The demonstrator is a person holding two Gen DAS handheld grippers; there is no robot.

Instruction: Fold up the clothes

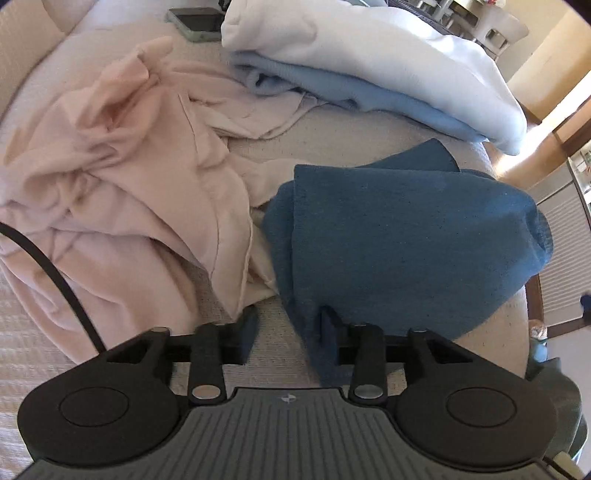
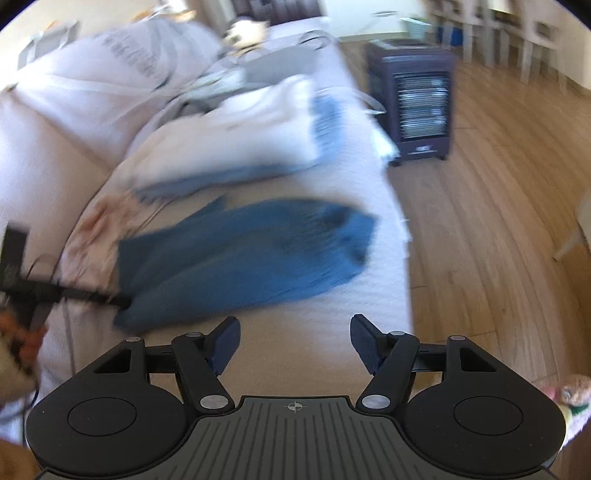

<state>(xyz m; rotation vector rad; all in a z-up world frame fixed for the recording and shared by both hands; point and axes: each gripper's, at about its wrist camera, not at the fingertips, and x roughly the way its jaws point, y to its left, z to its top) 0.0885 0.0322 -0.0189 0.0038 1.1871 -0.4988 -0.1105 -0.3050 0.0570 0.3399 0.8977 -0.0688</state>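
Note:
A dark blue folded cloth (image 1: 406, 236) lies on the cream-covered sofa seat (image 1: 332, 147). Its near corner hangs down at my left gripper (image 1: 290, 326), draped against the right finger (image 1: 328, 323). The jaws stand apart and the pads do not press on the cloth. In the blurred right wrist view the same blue cloth (image 2: 240, 258) lies ahead of my right gripper (image 2: 295, 325), which is wide open, holds nothing and hovers over bare cover. The left gripper (image 2: 122, 301) shows there at the cloth's left corner.
A crumpled pink garment (image 1: 129, 166) lies left of the blue cloth. Behind it sits a folded white garment (image 1: 369, 55) on a light blue one (image 1: 369, 96), with a phone (image 1: 195, 22) further back. The seat's edge (image 2: 399, 229) drops to a wooden floor (image 2: 498, 221), where a dark heater (image 2: 417, 103) stands.

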